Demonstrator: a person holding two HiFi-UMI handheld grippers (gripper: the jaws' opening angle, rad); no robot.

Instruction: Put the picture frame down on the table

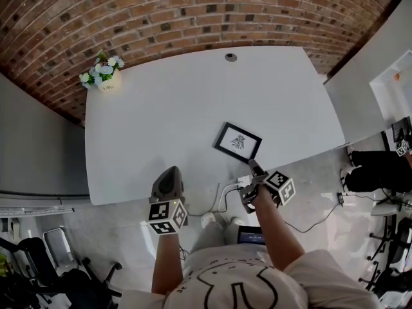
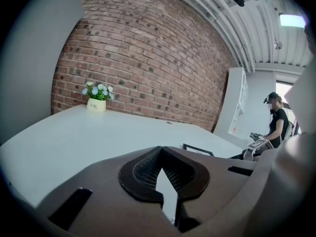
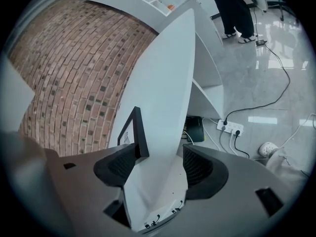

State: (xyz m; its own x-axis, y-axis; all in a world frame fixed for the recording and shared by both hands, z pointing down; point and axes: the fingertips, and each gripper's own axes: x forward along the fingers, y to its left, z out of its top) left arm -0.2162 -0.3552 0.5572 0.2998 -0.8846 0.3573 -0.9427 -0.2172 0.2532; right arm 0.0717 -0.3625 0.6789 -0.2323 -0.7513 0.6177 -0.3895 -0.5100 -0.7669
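Note:
The black picture frame (image 1: 238,141) lies flat on the white table (image 1: 193,95), close to its front edge and right of centre. My right gripper (image 1: 253,166) is open just off the frame's near corner. In the right gripper view the gripper (image 3: 159,152) has its jaws spread to either side of the table's edge (image 3: 168,83), with the frame (image 3: 134,127) beside the left jaw and nothing held. My left gripper (image 1: 168,172) hovers at the front edge, left of the frame. Its tips (image 2: 160,149) are shut and empty, and the frame (image 2: 198,149) shows beyond them.
A small pot of flowers (image 1: 103,76) stands at the table's far left corner, against the brick wall (image 1: 193,11). A round cable grommet (image 1: 230,57) sits at the far edge. A power strip (image 3: 230,127) and cables lie on the floor. A person (image 2: 276,125) stands at the right.

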